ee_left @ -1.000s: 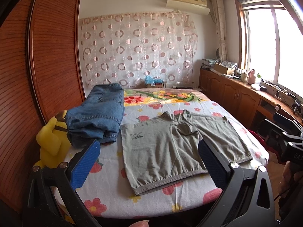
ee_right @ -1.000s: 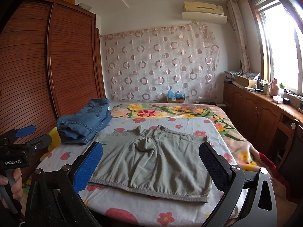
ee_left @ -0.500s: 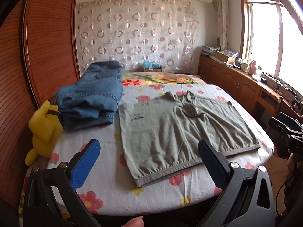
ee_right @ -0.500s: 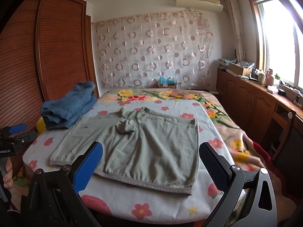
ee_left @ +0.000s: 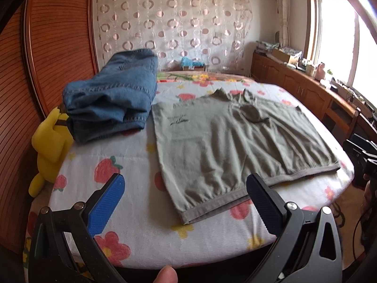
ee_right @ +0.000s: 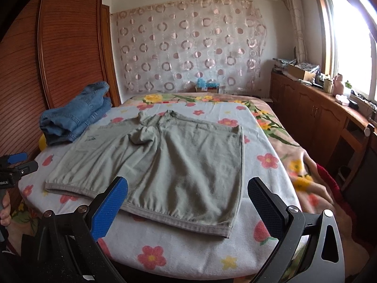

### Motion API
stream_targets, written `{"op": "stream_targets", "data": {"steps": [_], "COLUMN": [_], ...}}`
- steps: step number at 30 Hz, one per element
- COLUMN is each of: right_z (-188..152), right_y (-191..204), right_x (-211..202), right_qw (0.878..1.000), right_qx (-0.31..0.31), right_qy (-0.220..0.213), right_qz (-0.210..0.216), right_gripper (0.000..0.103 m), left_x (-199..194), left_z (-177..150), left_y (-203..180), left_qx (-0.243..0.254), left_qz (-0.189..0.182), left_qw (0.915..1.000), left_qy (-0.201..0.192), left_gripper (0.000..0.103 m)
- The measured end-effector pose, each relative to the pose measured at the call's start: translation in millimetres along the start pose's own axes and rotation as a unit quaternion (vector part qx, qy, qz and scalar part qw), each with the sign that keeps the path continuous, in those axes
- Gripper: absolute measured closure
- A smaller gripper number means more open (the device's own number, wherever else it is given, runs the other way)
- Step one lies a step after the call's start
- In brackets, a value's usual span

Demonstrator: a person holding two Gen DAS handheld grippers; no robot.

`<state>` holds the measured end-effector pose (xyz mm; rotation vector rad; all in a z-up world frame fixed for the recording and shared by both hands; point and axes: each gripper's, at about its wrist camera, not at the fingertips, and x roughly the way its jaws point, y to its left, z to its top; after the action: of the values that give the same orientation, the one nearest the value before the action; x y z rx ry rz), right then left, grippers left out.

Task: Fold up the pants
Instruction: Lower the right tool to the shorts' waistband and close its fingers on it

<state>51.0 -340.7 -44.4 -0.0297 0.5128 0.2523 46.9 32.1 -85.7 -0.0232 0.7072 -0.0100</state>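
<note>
Grey-green shorts [ee_left: 235,139] lie flat on the flowered bed sheet [ee_left: 132,169], waistband toward the far wall, leg hems toward me. They also show in the right wrist view [ee_right: 169,162]. My left gripper [ee_left: 185,192] is open and empty, held above the near bed edge, its fingers astride the left leg's hem. My right gripper [ee_right: 187,193] is open and empty above the right leg's hem. The left gripper also shows at the left edge of the right wrist view [ee_right: 14,165].
Folded blue jeans [ee_left: 113,96] lie on the bed's left side, beside a yellow plush toy [ee_left: 50,143]. A wooden wardrobe [ee_left: 59,42] stands at the left. A wooden cabinet [ee_right: 318,108] with clutter runs under the window on the right. A patterned curtain [ee_right: 188,47] hangs behind.
Both grippers have moved forward and lower toward the shorts' hems. Both have stayed open. The shorts have not moved.
</note>
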Motion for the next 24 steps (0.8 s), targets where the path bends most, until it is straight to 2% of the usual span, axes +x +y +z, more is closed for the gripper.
{"op": "stream_targets", "data": {"steps": [7, 15, 18, 19, 24], "right_z": [-2, 0, 1, 1, -3], "right_y": [0, -3, -4, -4, -6], "right_x": [14, 19, 13, 10, 0], "right_qw": [0.999, 0.997, 0.997, 0.996, 0.996], "right_qx": [-0.008, -0.018, -0.023, -0.024, -0.028], "right_qy": [0.036, 0.072, 0.078, 0.080, 0.084], "right_qz": [0.000, -0.001, -0.001, -0.001, 0.002], "right_gripper": [0.002, 0.004, 0.004, 0.004, 0.004], "left_x": [27, 40, 41, 39, 32], "left_z": [-13, -24, -26, -27, -28], "left_y": [10, 19, 20, 20, 23], "left_qx": [-0.012, -0.023, -0.024, -0.023, -0.028], "left_qz": [-0.001, -0.010, -0.022, -0.026, -0.049], "left_qw": [0.9986, 0.9959, 0.9955, 0.9958, 0.9953], "left_qy": [0.051, 0.087, 0.089, 0.084, 0.079], "left_gripper": [0.000, 0.002, 0.011, 0.018, 0.037]}}
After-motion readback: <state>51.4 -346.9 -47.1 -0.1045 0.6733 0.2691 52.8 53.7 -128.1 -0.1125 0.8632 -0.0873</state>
